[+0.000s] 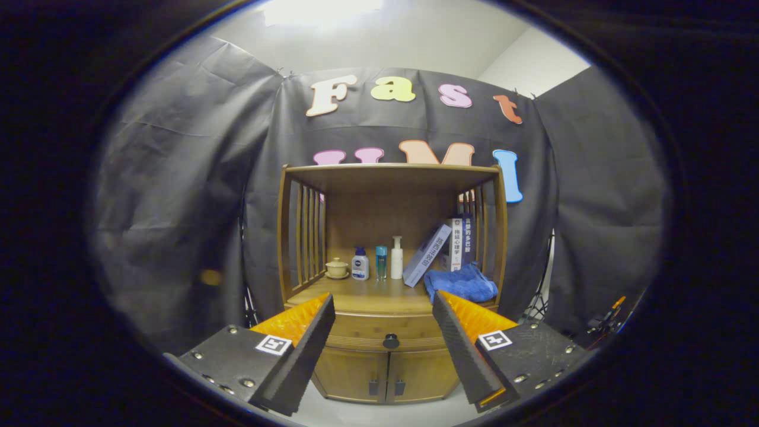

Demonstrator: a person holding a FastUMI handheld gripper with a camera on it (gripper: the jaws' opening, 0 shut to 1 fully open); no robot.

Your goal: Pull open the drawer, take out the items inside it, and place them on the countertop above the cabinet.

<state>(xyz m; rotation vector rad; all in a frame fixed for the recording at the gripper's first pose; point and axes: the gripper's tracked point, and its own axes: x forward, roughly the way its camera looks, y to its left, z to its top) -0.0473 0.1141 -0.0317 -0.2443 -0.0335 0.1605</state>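
The gripper (384, 308) is hanging wide apart at bottom center. The closed drawer (385, 333) is sitting between its fingers, knob (391, 341) facing us.

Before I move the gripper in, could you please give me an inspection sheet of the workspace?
Surface: wooden countertop of the cabinet, bare at its front, under a shelf roof.
Job's things: drawer shut, dark round knob centred; contents hidden.
Clutter: lidded cup, three bottles in a row at the back, leaning books, blue cloth at the right.
Grippers: gripper open, fingers apart, holding nothing, short of the drawer with the knob seen between them.
Cables: nothing seen for certain.
Surroundings: two lower doors shut, black cloth wall behind, stand legs to the right.
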